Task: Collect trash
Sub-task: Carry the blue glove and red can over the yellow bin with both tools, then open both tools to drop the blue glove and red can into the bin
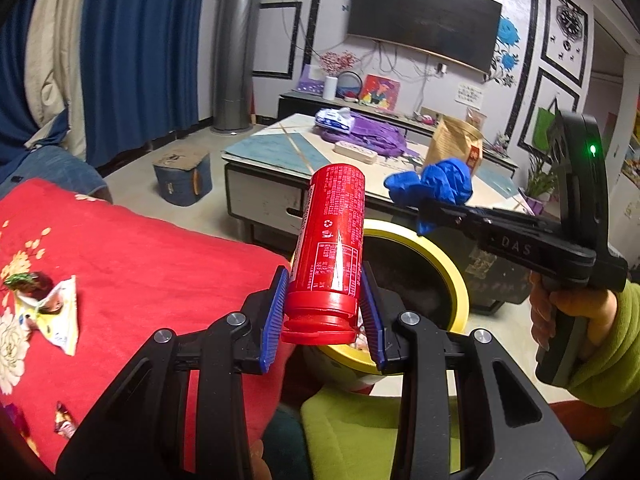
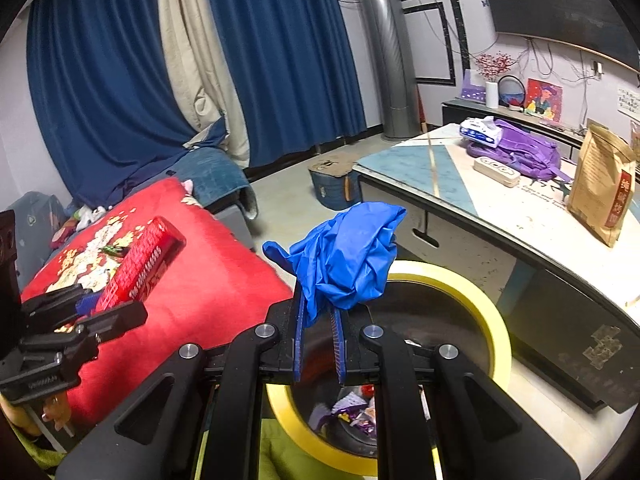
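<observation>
My left gripper (image 1: pixel 324 312) is shut on a red plastic bottle (image 1: pixel 332 236), cap end toward the camera, held at the left edge of the yellow-rimmed trash bin (image 1: pixel 456 276). My right gripper (image 2: pixel 318 316) is shut on a crumpled blue glove (image 2: pixel 348 252) and holds it over the bin (image 2: pixel 492 328), which has wrappers inside. The right gripper (image 1: pixel 424 208) with the glove (image 1: pixel 436 180) also shows in the left wrist view, and the left gripper (image 2: pixel 92 304) with the bottle (image 2: pixel 140 264) shows in the right wrist view. Crumpled wrappers (image 1: pixel 48 304) lie on the red blanket (image 1: pixel 140 264).
A low table (image 2: pixel 500 208) stands behind the bin with a brown paper bag (image 2: pixel 600 188), a purple backpack (image 2: pixel 524 152) and a tissue pack (image 2: pixel 480 132). A small blue stool (image 1: pixel 184 180) is on the floor. Blue curtains hang at the back left.
</observation>
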{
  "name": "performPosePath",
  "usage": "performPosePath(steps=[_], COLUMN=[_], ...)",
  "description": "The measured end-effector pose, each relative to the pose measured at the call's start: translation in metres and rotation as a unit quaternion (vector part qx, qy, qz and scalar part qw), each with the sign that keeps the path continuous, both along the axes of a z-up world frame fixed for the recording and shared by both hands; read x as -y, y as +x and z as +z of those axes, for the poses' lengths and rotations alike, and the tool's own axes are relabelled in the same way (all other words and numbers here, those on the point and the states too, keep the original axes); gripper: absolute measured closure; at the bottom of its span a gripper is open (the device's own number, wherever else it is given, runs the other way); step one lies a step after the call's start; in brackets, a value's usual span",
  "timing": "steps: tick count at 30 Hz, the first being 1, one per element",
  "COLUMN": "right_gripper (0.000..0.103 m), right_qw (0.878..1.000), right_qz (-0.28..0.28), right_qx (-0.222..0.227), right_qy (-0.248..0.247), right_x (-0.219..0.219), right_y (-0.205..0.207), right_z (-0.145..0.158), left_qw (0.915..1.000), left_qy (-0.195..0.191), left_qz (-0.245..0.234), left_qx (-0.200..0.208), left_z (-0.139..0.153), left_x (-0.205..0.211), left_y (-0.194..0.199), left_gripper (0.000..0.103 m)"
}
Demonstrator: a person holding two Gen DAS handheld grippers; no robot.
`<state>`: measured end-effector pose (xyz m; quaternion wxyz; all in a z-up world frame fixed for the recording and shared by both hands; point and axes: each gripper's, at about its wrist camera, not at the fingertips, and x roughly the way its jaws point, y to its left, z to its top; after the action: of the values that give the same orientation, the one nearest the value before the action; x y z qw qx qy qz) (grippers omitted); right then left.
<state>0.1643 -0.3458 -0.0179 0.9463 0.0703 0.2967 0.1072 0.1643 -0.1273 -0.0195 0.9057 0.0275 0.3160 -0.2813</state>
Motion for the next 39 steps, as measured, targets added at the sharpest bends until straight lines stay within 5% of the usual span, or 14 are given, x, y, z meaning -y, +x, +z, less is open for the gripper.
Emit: performPosePath(steps=[39], right_gripper=[0.085], right_qw=[0.994], right_qz=[-0.073], right_qx=[-0.074], right_qy=[0.021], right_x=[0.056], right_y=[0.015], right_z=[-0.041], left_qw=[0.9912], left_qy=[0.079], left_qz=[-0.086], left_qx=[-0.062], left_z=[-0.066], left_x=[0.093], left_y=[0.023], left_gripper=[0.075])
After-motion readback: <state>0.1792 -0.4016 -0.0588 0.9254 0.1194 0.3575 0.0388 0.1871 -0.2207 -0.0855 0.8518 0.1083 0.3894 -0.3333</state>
